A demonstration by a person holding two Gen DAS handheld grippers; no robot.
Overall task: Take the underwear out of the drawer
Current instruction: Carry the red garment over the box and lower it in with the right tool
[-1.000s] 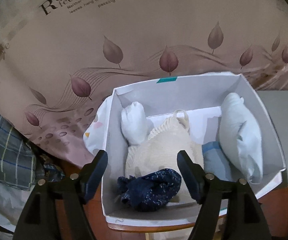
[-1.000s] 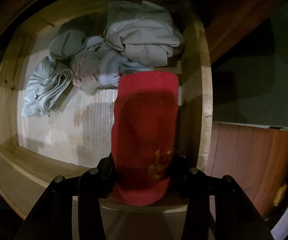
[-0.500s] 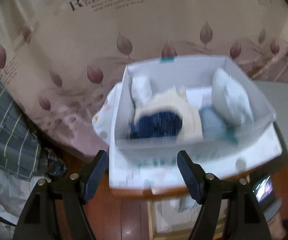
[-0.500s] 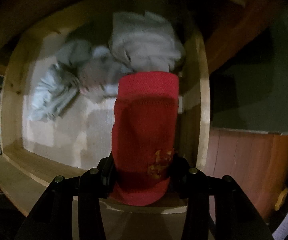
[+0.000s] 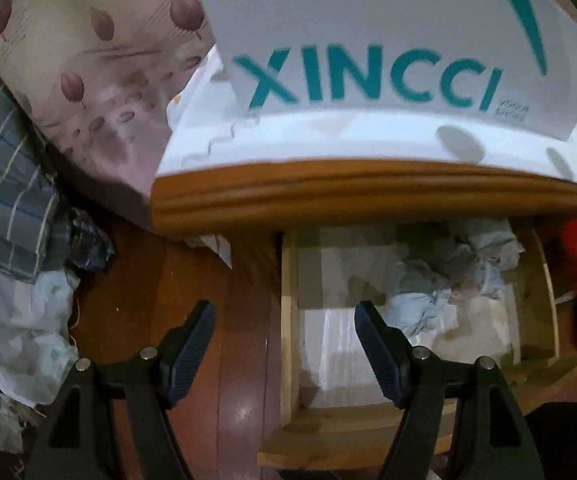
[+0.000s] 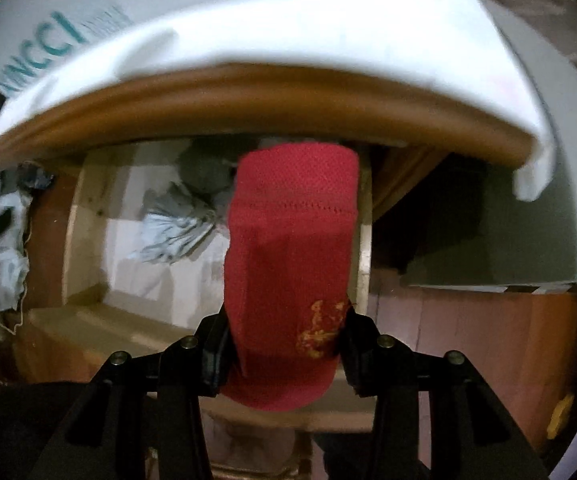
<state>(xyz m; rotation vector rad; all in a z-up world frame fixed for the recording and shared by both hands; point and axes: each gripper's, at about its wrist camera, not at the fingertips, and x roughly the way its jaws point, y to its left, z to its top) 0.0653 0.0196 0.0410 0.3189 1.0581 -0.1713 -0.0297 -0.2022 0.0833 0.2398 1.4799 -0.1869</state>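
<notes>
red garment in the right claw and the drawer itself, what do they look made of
Red garment: looks like a knit fabric, matte, with a fine mesh weave, a stitched seam and a yellow motif. Drawer: seems to be pale unfinished wood, with visible grain and knots on its side wall; the floor looks lined in white.

The drawer (image 5: 408,320) stands open upward, its near half bare — room to pass there. Pale clothes (image 5: 448,280) fill the back. The wooden tabletop (image 5: 368,196) overhangs the rear, with a white box (image 5: 368,40) on it.
</notes>
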